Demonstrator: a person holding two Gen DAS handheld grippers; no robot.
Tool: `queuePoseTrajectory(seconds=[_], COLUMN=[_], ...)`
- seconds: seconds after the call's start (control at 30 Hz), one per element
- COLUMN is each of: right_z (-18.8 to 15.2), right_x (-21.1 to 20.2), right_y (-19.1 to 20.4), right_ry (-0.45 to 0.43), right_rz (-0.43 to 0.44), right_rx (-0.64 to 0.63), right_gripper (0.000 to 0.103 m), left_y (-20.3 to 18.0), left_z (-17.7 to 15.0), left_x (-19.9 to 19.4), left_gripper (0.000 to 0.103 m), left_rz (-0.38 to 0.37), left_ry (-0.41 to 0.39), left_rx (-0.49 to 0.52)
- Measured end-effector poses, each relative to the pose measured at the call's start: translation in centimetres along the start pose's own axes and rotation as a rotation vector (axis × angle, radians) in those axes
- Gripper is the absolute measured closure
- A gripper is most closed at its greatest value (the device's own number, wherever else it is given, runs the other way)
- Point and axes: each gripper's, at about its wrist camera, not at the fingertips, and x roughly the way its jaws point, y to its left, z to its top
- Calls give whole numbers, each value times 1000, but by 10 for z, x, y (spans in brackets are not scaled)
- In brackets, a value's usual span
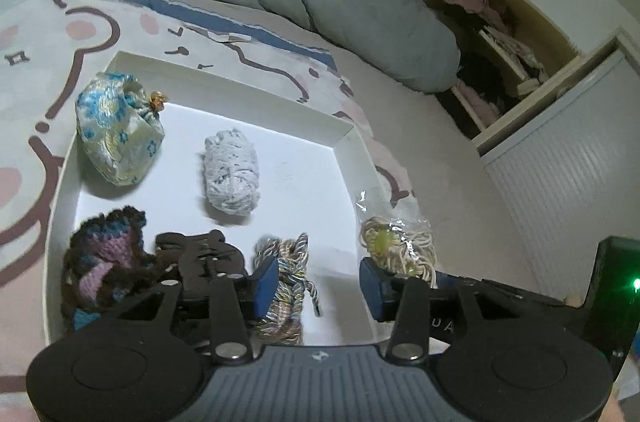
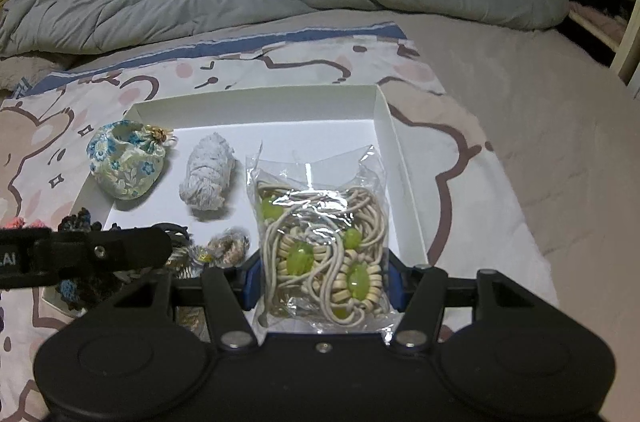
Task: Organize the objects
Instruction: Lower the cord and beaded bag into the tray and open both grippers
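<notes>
Clamped between the right gripper (image 2: 324,278) pads, a clear crinkly plastic bag of cream cord and green beads (image 2: 320,234) is held over the shallow white cardboard box (image 2: 404,178). Light, slippery; best gripped mid-bag. Left gripper (image 1: 318,284) is spread, around a twisted multicolour rope bundle (image 1: 290,282), untouched.

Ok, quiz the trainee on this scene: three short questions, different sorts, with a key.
1. True or false: the right tool grips the bead bag.
2. What lies just right of the pouch in the box, seen from the right wrist? A) yarn bundle B) scissors C) cup
3. Fill in: the box sits on a ___.

Key: 1 true; 2 A; 3 bed.
</notes>
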Motion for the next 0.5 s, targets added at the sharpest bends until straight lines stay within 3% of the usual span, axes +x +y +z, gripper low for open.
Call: queuePoseTrajectory(seconds=[0.13, 0.27, 0.5], right_z=[-3, -4, -4], right_x=[8, 5, -3], right_y=[0, 2, -1], right_ry=[34, 31, 17], right_rz=[9, -26, -25], right_rx=[15, 4, 25], right_gripper=[41, 29, 29], left_y=[1, 1, -1], left_z=[0, -1, 0], left_x=[-1, -1, -4], left_gripper=[57, 57, 57], left_rz=[21, 42, 83], left_ry=[9, 21, 27], left_rx=[24, 40, 91])
